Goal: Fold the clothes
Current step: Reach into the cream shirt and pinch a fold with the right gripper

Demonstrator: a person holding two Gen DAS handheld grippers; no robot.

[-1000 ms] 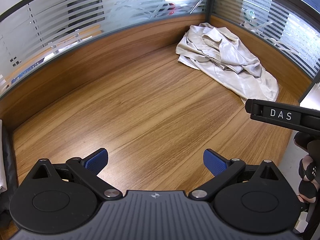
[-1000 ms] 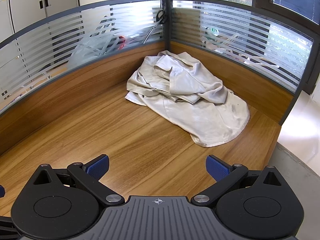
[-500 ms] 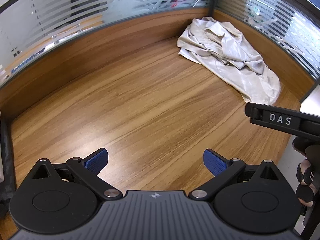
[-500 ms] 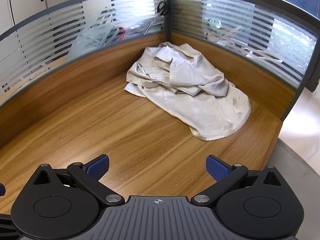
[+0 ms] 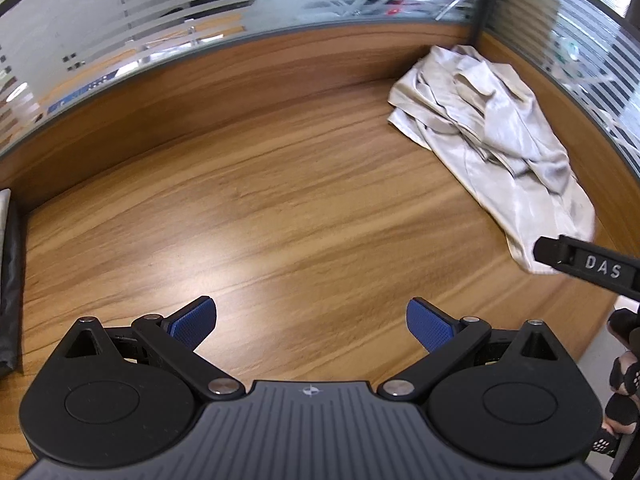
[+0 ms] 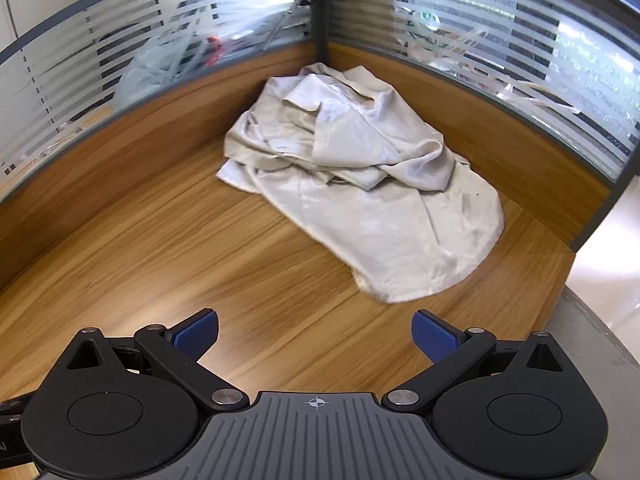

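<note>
Crumpled in the far corner of a wooden desk [image 6: 200,264], against frosted-glass partitions [image 6: 460,32]: a pale beige garment [image 6: 360,184], unfolded. Poised above bare wood and well apart from the cloth, left gripper [image 5: 311,322] with blue pads [image 5: 192,320] spread wide and empty. Likewise spread and empty, right gripper [image 6: 315,334], nearer the garment's hem.

A wooden desk [image 6: 168,264] carries one crumpled beige garment [image 6: 360,184] (heaped in its far corner).
</note>
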